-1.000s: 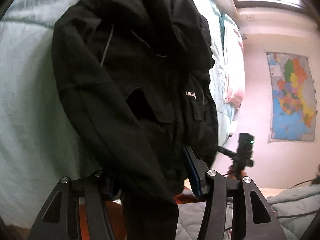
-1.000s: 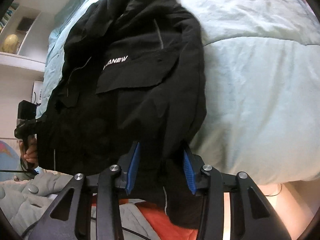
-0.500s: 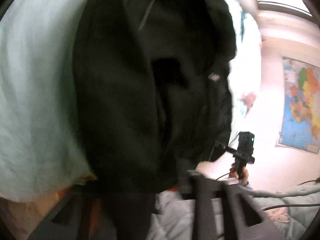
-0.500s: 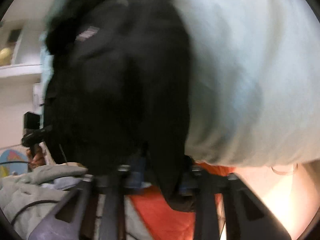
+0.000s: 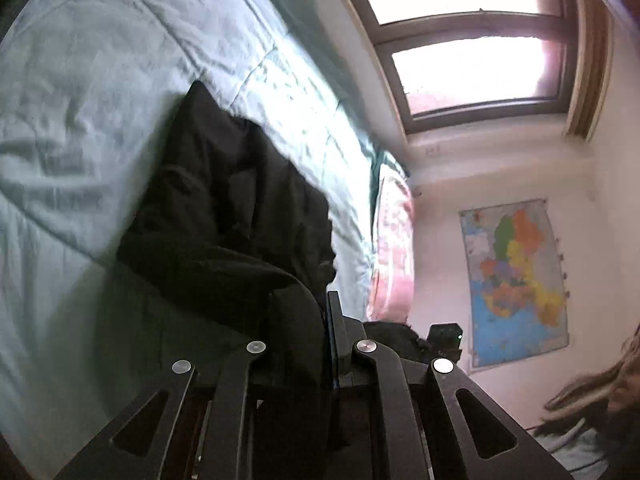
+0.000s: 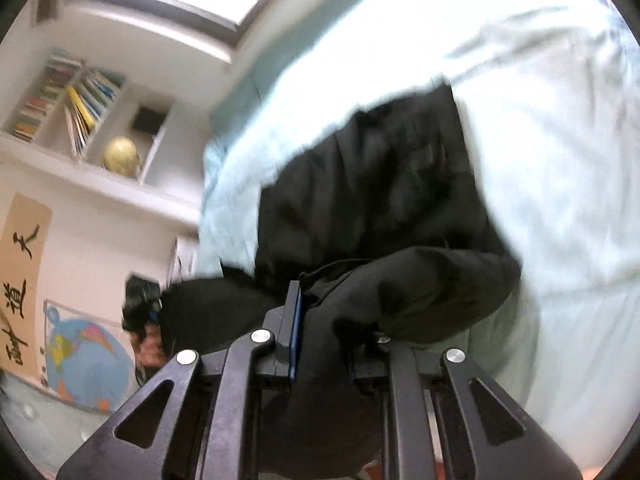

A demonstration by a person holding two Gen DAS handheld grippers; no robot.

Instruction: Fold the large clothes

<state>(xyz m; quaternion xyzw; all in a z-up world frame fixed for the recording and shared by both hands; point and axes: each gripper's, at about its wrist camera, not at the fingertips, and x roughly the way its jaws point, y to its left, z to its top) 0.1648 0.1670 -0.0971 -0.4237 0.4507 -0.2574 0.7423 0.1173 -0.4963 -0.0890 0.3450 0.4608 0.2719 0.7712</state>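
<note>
Jacket (image 5: pixel 224 216) hem is pinched by left gripper (image 5: pixel 316 344) and right gripper (image 6: pixel 324 332) fingers, draped lengthwise up the bed (image 5: pixel 80 80); logo hidden.

A home bedroom: a bed (image 5: pixel 80 80) with a pale green quilt, a window (image 5: pixel 472 72), a colourful wall map (image 5: pixel 516 280), and white shelves (image 6: pixel 80 148) holding books (image 6: pixel 88 108) and a globe (image 6: pixel 120 156).
</note>
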